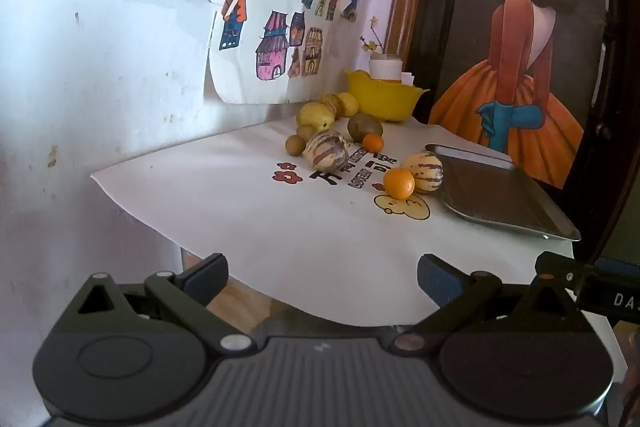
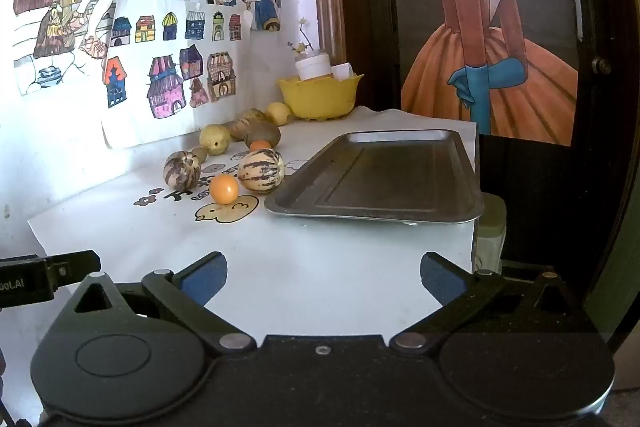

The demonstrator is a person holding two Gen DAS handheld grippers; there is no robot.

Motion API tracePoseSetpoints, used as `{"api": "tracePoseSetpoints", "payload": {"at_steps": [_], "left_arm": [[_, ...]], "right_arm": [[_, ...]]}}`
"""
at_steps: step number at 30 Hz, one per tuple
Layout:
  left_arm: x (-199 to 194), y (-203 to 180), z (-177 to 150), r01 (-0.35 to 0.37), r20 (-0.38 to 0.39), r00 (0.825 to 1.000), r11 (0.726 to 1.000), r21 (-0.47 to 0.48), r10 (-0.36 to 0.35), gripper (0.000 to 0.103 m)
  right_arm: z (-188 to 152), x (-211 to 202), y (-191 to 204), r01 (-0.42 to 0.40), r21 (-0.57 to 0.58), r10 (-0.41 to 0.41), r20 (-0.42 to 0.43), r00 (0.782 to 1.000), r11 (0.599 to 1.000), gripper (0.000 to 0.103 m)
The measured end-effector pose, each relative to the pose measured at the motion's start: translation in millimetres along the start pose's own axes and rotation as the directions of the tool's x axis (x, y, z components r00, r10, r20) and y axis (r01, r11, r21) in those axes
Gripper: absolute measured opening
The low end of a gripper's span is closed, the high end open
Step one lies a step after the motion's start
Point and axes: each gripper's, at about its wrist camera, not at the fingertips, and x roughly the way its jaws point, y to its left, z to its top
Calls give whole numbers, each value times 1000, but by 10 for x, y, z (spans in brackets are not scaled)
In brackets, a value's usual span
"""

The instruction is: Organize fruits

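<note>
Several fruits lie loose on a white cloth. A small orange fruit (image 1: pixel 399 183) (image 2: pixel 224 189) rests against a striped melon (image 1: pixel 424 167) (image 2: pixel 261 171). A second striped melon (image 1: pixel 327 149) (image 2: pixel 181 169) lies further left, with a smaller orange fruit (image 1: pixel 373 143) (image 2: pixel 260 145), a brown kiwi (image 1: pixel 364 126) (image 2: pixel 262 134) and yellow fruits (image 1: pixel 316 114) (image 2: pixel 215 139) behind. An empty metal tray (image 1: pixel 496 193) (image 2: pixel 384 179) sits to the right. My left gripper (image 1: pixel 322 279) and right gripper (image 2: pixel 324 277) both hang open at the near edge, with nothing between their fingers.
A yellow bowl (image 1: pixel 382 98) (image 2: pixel 320 97) holding a white jar stands in the back corner. Drawings hang on the white wall at left, and a dark door with a poster stands at right. The cloth's near edge (image 1: pixel 280 301) overhangs the table.
</note>
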Motion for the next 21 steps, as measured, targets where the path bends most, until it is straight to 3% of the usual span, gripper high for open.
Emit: {"api": "tracePoseSetpoints", "payload": {"at_steps": [21], "left_arm": [[0,-5,4,-1,-3,1000,1000,4,1,103]], "right_arm": [[-7,1,5,1,0,-1,-1,1000,1000,103]]}}
